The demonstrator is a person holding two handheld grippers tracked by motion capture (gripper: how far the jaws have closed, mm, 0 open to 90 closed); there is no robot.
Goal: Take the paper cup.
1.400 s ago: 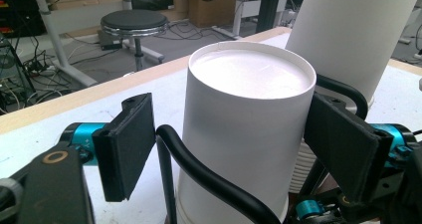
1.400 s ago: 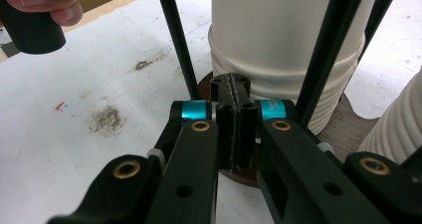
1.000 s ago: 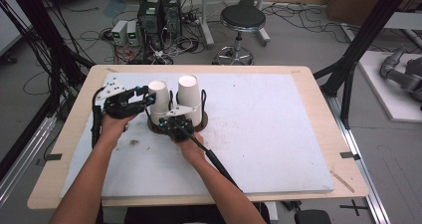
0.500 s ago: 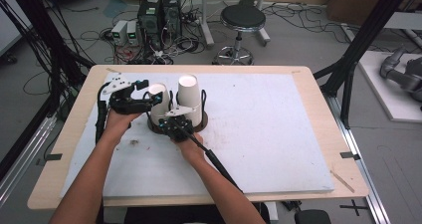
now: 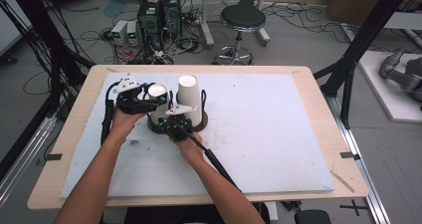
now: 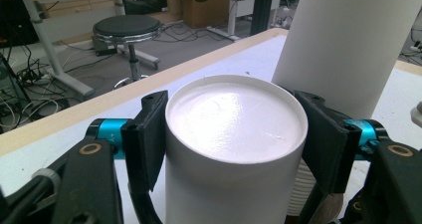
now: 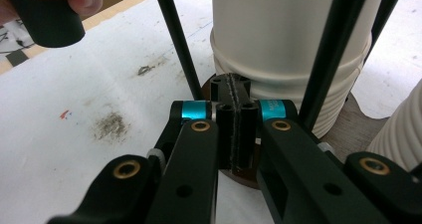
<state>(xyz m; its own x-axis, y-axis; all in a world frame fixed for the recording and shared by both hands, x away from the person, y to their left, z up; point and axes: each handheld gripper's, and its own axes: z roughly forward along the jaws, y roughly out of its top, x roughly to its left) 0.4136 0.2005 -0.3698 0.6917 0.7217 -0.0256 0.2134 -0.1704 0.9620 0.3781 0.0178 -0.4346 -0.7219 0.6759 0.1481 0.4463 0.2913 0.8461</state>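
A wooden table (image 5: 318, 92) carries a white mat (image 5: 268, 129). Near the mat's left-centre sits a dark round base (image 5: 199, 127) with thin black upright rods (image 7: 174, 40), holding two stacks of white cups turned upside down.

Since a second ago, the left gripper (image 5: 149, 100) has moved up and in onto the shorter stack. Then it hung to the left of that stack at mid height; now its jaws sit at either side of the top cup (image 6: 234, 134), just under the closed bottom that faces up. In the left gripper view both black pads (image 6: 152, 134) press the cup's wall, so the jaws are clamped on it.

The taller cup stack (image 5: 189, 99) stands on the base just right of the shorter one, as before. In the left gripper view it rises behind the held cup.

The right gripper (image 5: 178, 127) is where it was, low at the near edge of the base. In the right gripper view (image 7: 234, 129) its jaws are pressed together with nothing between them, their tips over the base rim in front of the taller stack's ribbed lower rims (image 7: 278, 69).

The inside of the cups is hidden, since every cup is mouth down.
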